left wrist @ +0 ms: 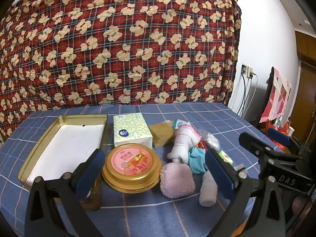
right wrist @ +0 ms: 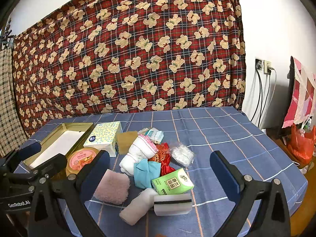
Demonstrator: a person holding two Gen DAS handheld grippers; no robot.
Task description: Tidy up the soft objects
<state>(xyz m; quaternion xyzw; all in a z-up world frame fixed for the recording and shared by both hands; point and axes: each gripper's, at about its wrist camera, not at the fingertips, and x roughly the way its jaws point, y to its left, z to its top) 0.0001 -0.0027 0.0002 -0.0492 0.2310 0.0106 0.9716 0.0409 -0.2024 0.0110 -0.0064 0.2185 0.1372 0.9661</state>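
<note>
Blue checked cloth [right wrist: 227, 130] covers the table, and behind it hangs a red plaid blanket printed with cream bears [left wrist: 122, 45].

On the cloth, a heap of soft things lies in the middle. A fluffy pink pad [right wrist: 112, 187] is at its near left edge, just beside a white rolled cloth [right wrist: 136, 207] and a white sponge block with a dark stripe [right wrist: 172, 204]. A green soft pack of tissues [right wrist: 172, 182] rests against the top of this sponge. Behind them are a crumpled teal cloth [right wrist: 145, 170], a red brocade pouch [right wrist: 163, 158], a white towel with pink crochet edge [right wrist: 139, 149] and a clear crinkled plastic bag [right wrist: 181, 155]. A tan flat sponge [right wrist: 125, 140] lies between the towel and a yellow dotted tissue box [right wrist: 104, 137].

To the left of the heap stands an open rectangular gold tin [left wrist: 34, 148]; inside I can see only its white bottom. A round gold tin with a pink lid label [left wrist: 132, 167] stands closed just beside it, touching the tissue box; what it holds cannot be told.

Left gripper [left wrist: 156, 169] hangs over the round tin and the pink pad with its fingers spread wide, gripping nothing. Right gripper [right wrist: 160, 171] is also fully spread above the heap, with nothing between its blue pads [right wrist: 225, 175] pressed.
</note>
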